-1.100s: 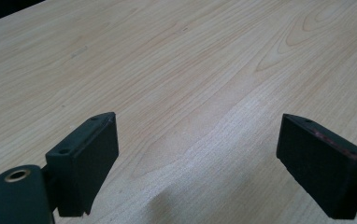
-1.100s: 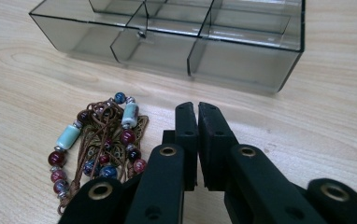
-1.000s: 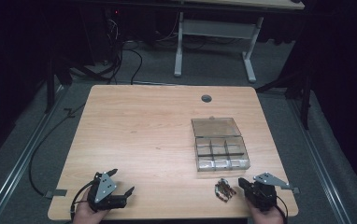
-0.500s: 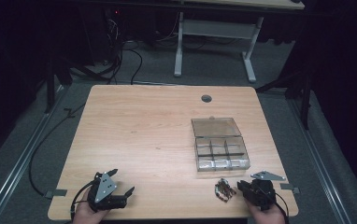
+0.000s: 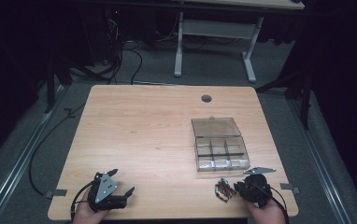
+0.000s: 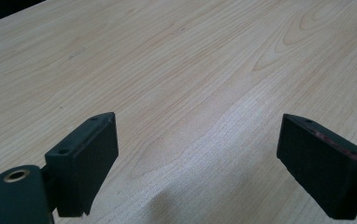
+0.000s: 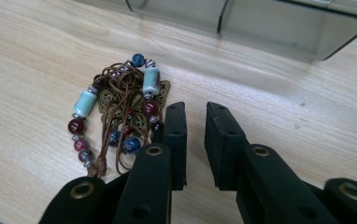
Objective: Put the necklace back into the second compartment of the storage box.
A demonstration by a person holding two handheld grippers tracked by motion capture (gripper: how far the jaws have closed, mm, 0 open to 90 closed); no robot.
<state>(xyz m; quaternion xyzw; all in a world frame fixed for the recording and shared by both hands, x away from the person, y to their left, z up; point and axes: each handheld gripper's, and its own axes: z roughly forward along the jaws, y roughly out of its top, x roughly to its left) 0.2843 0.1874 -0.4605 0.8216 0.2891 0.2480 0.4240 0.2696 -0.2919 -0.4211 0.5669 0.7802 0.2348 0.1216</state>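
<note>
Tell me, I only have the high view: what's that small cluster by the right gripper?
Observer: A beaded bracelet on brown cord, with pale blue, dark red and blue beads.
Operator: Is the right gripper holding it?
Observer: No. The right gripper is nearly closed with nothing between its jaws; the bracelet lies just beside one jaw.
Operator: And the left gripper?
Observer: The left gripper is wide open over bare table.

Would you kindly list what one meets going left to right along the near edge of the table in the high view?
Left gripper → beaded bracelet → right gripper.
</note>
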